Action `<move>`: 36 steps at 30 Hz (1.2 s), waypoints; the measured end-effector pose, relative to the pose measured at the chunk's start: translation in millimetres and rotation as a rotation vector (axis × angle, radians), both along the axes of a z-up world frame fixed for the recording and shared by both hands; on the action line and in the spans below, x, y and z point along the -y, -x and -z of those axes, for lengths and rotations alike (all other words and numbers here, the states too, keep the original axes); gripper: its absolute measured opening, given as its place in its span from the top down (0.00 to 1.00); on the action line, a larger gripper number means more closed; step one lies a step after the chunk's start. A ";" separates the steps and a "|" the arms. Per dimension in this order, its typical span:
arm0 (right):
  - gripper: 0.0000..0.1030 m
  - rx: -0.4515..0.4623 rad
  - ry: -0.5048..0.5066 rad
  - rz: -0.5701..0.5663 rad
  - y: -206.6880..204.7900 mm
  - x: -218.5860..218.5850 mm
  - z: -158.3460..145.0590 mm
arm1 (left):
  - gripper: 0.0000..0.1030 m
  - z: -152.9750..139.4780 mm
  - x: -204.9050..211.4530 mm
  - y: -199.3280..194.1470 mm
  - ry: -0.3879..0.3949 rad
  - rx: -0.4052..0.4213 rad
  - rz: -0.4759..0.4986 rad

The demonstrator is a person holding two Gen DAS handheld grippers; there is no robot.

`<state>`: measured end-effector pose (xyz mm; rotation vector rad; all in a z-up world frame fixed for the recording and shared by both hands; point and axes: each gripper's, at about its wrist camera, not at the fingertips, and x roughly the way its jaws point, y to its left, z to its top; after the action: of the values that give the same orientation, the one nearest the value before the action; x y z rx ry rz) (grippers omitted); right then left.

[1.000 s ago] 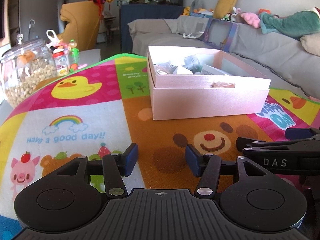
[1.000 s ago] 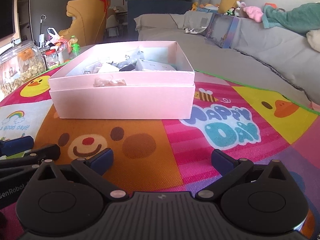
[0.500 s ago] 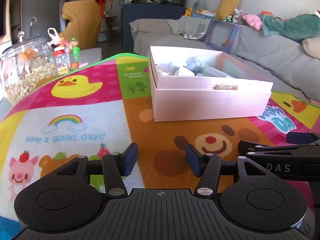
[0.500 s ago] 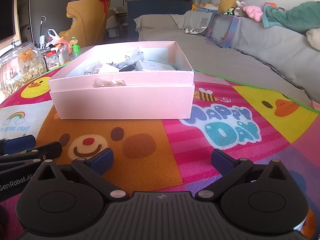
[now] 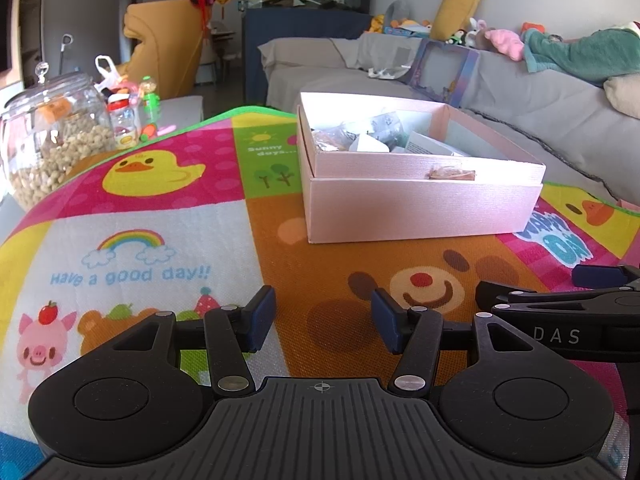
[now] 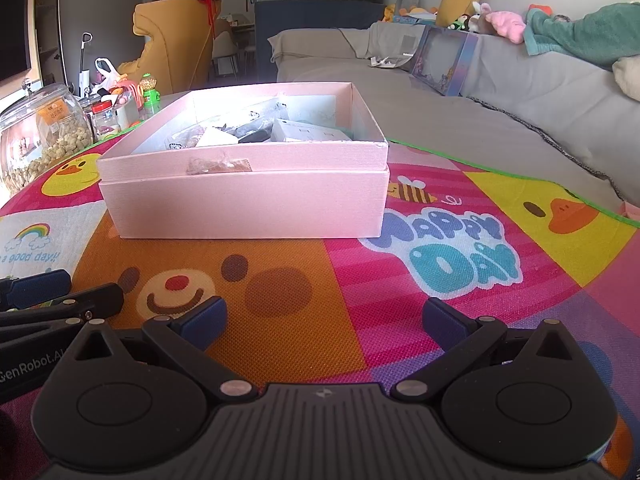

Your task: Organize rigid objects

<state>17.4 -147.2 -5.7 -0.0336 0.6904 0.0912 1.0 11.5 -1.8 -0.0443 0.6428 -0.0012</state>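
An open pink box [image 5: 420, 208] [image 6: 248, 204] stands on the colourful play mat [image 5: 160, 232] [image 6: 460, 264], holding several small packets and a white carton [image 6: 304, 133]. A scrap of torn tape [image 6: 218, 165] sticks to its front rim. My left gripper [image 5: 323, 318] is open and empty, low over the mat in front of the box. My right gripper [image 6: 323, 322] is open wider, empty, beside it to the right. Each gripper shows at the edge of the other's view.
A glass jar of nuts [image 5: 52, 140] and small bottles [image 5: 124, 122] stand at the mat's far left. A grey sofa [image 5: 540, 108] with toys runs behind and to the right. A yellow armchair [image 6: 176, 40] stands further back.
Both grippers have risen slightly, so more of the box's inside shows. Their jaws have not changed.
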 end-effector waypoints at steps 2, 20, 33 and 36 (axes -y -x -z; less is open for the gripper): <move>0.00 0.000 0.000 0.000 -0.1 -0.1 0.0 | 0.42 0.0 0.1 0.0 0.000 0.000 0.000; 0.00 0.000 0.000 0.000 -0.1 0.0 -0.1 | 0.42 -0.3 0.6 0.0 -0.010 0.000 0.000; 0.00 0.000 0.000 0.000 -0.1 -0.1 -0.1 | 0.42 -0.3 -0.2 -0.2 -0.008 -0.001 0.000; 0.00 0.000 0.000 0.000 -0.1 -0.2 -0.1 | 0.42 -0.2 0.8 -0.1 -0.007 -0.001 0.000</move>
<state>17.5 -147.0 -5.5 -0.0341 0.6905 0.0912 1.0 10.7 -1.6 -0.0372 0.6436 0.0007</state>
